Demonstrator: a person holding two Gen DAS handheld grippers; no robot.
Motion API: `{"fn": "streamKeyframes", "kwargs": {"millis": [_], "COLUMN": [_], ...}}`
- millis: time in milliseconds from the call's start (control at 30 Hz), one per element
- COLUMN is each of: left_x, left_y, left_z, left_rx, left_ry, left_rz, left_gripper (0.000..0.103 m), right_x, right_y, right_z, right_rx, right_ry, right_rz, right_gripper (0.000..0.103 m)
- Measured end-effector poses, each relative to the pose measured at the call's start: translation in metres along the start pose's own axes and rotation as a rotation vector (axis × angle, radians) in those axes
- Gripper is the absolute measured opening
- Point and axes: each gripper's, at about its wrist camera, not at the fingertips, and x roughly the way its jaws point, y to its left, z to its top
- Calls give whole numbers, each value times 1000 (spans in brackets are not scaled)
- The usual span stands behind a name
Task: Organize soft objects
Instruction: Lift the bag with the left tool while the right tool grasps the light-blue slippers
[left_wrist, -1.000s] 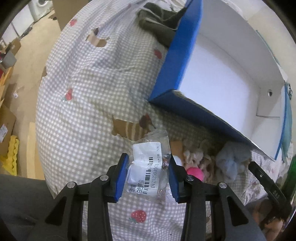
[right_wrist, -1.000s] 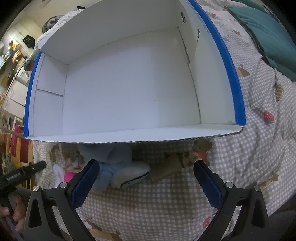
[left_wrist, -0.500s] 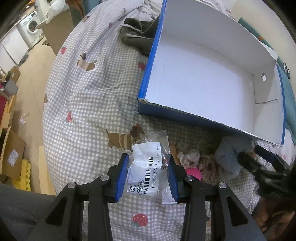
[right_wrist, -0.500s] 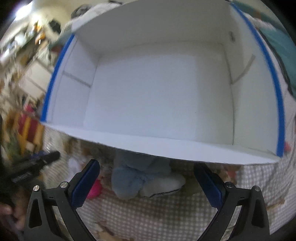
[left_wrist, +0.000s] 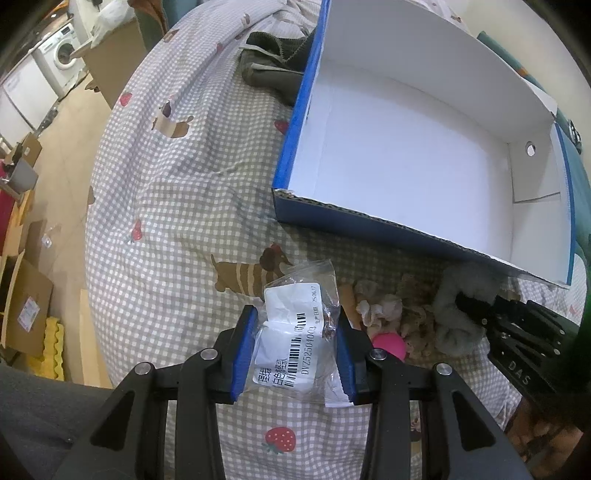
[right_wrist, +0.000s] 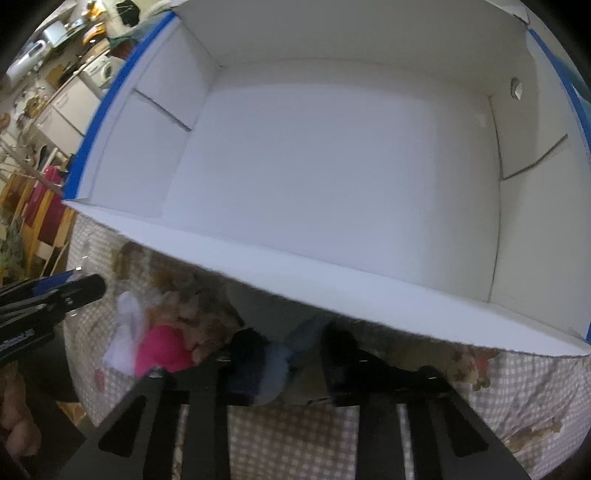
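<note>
My left gripper (left_wrist: 295, 350) is shut on a clear plastic bag with a white barcode label (left_wrist: 295, 332), held above the checked bedspread. A blue box with a white inside (left_wrist: 413, 155) lies ahead to the right and holds nothing. A pile of soft things lies in front of the box: a pale blue plush (left_wrist: 458, 314), beige fluffy pieces (left_wrist: 391, 310) and a pink ball (left_wrist: 388, 343). My right gripper (right_wrist: 288, 365) has its jaws closed in around the pale blue plush (right_wrist: 280, 369); the view is blurred. The pink ball (right_wrist: 162, 350) lies to its left.
A dark green garment (left_wrist: 273, 74) lies beyond the box's far left corner. The bed edge drops to the floor at left, with cardboard boxes (left_wrist: 22, 306) and a washing machine (left_wrist: 62, 55). A teal cushion (left_wrist: 576, 177) lies right of the box.
My right gripper has dropped onto the pile and narrowed from wide open around the blue plush. My left gripper has risen with the bag, so more of the box inside shows.
</note>
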Motion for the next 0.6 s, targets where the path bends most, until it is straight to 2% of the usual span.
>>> {"fn": "streamKeyframes", "kwargs": {"millis": [300, 600], "left_x": [-2, -35], "left_y": [0, -6], "left_z": [-3, -14], "left_rx": [-7, 15], "left_ry": [-14, -105], "left_rz": [9, 9], "left_gripper": [36, 36], "right_x": [-22, -72], "right_y": [17, 33], "right_z": [-8, -26], "right_rx": [-43, -97], "right_ry": [-26, -98], "right_rz": [1, -49], "right_gripper": [16, 16]}}
